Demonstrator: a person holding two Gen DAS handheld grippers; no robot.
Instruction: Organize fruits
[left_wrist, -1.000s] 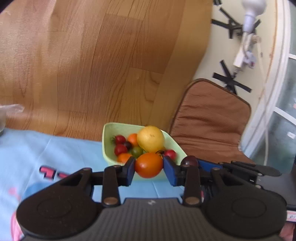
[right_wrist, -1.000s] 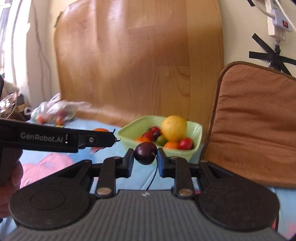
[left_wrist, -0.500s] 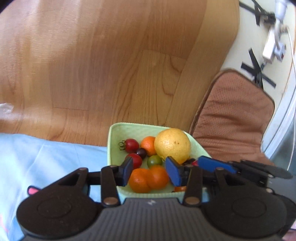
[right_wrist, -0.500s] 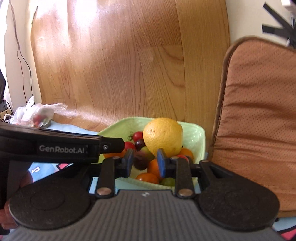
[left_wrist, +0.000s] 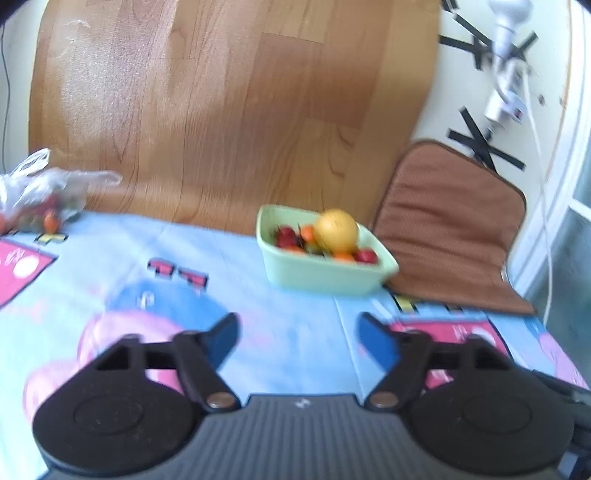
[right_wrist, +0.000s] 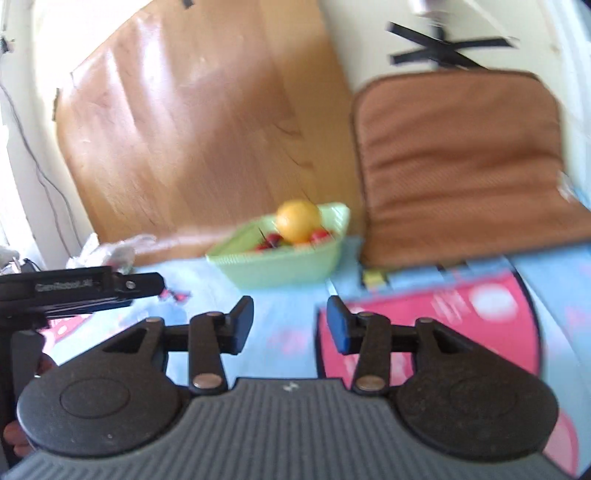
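Note:
A pale green bowl (left_wrist: 325, 273) stands at the far side of the blue printed tablecloth (left_wrist: 288, 328). It holds a big yellow-orange citrus (left_wrist: 336, 230) among small red, orange and green tomatoes. My left gripper (left_wrist: 298, 334) hangs well short of the bowl; its jaws are opening, with nothing between them. The same bowl (right_wrist: 284, 264) and citrus (right_wrist: 298, 220) show in the right wrist view. There my right gripper (right_wrist: 291, 320) is also back from the bowl, jaws opening and empty. The left gripper's black body (right_wrist: 77, 290) crosses that view's left side.
A clear plastic bag (left_wrist: 40, 195) with more small fruit lies at the table's far left. A brown cushion (left_wrist: 450, 229) leans right of the bowl. A wooden board (left_wrist: 229, 110) backs the table. Taped cables and a plug (left_wrist: 502, 103) hang on the wall.
Both grippers let their fruit go into the bowl: the left an orange tomato, the right a dark one. Both have since pulled back from the bowl and opened.

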